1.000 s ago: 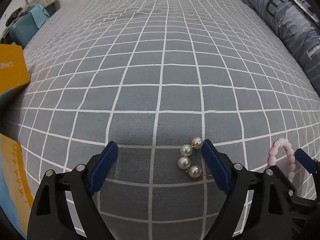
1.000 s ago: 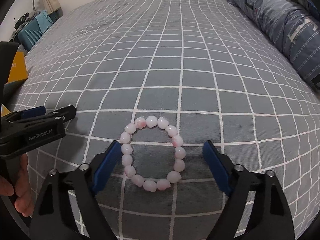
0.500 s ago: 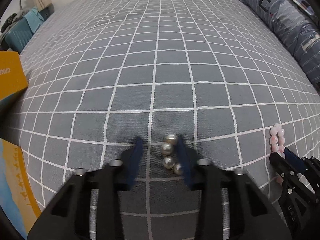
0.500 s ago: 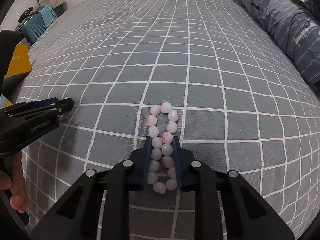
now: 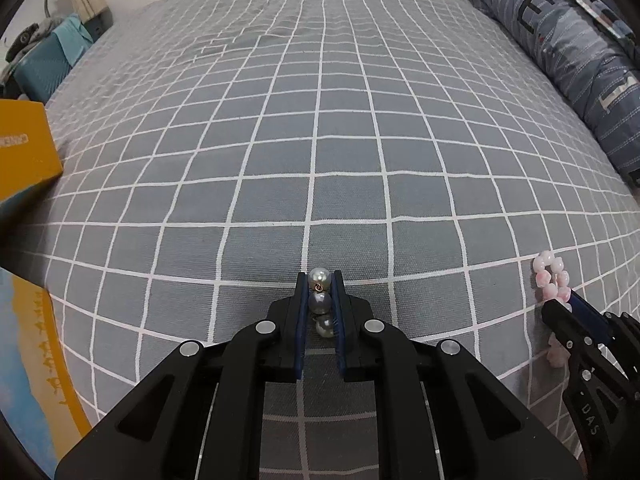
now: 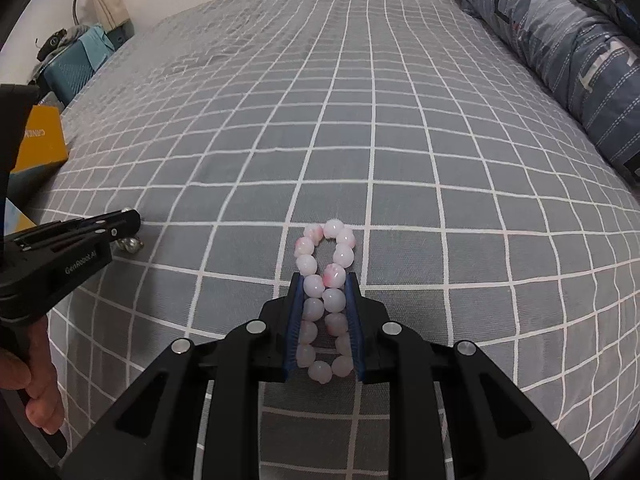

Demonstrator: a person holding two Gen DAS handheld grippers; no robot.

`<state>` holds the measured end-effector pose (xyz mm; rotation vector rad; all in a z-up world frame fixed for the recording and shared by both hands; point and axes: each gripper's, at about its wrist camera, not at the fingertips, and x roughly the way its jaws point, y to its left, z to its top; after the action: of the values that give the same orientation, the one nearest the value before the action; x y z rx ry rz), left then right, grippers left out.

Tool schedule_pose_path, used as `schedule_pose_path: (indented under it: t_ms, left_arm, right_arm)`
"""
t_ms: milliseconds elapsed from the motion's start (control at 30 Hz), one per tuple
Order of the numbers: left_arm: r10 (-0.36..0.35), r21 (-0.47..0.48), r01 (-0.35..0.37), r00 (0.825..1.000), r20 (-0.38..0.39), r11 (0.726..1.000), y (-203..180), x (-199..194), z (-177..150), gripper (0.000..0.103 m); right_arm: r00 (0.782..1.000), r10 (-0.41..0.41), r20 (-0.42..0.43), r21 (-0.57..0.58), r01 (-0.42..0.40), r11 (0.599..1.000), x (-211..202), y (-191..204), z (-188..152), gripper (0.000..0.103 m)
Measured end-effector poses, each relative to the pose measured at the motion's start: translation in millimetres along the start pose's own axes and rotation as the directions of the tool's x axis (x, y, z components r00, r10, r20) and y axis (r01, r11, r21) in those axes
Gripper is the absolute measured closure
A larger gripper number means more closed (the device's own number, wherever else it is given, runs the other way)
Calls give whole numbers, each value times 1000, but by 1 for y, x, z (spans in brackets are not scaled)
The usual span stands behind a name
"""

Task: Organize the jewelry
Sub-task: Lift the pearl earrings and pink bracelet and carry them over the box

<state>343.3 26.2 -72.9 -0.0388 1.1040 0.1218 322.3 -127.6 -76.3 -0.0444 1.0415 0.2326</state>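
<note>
Your left gripper (image 5: pixel 319 280) had its jaws pressed together on the pearl earrings (image 5: pixel 320 300), which sat in a line between the two blue pads, low over the grey checked bedspread (image 5: pixel 320 140); one pearl stuck out past the fingertips. Your right gripper (image 6: pixel 323 280) was closed in the same way on the pink bead bracelet (image 6: pixel 325 292), squeezed into a long narrow loop, with its far end lying on the bedspread beyond the jaws. The two grippers were near each other, the left one just beside the right. A yellow box (image 5: pixel 24 156) stood at the left edge of the bed, and a folded blue quilt (image 6: pixel 560 52) lay along the right side.
</note>
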Motion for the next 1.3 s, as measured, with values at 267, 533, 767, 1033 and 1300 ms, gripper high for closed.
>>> schedule_pose_path:
  t_ms: [267, 533, 767, 1033, 1300]
  left_arm:
    - [-8, 2, 8, 999, 37, 1000, -1, -20, -4, 92]
    - [-14, 9, 13, 996, 86, 1000, 0, -43, -11, 92]
    - [-28, -3, 28, 992, 121, 1000, 6, -61, -22, 92]
    - [-35, -11, 38, 982, 188, 999, 14, -86, -34, 92]
    - [-33, -22, 40, 968, 247, 999, 26, -117, -48, 92]
  right_arm:
    - [999, 0, 33, 7, 0, 1000, -16, 1, 0, 83]
    - [997, 6, 83, -6, -5, 1000, -34, 8, -3, 83]
    - [990, -10, 137, -14, 12, 1000, -52, 17, -6, 83]
    - [981, -25, 194, -1, 26, 1000, -77, 23, -8, 83]
    - [970, -28, 240, -17, 33, 999, -105, 38, -13, 83]
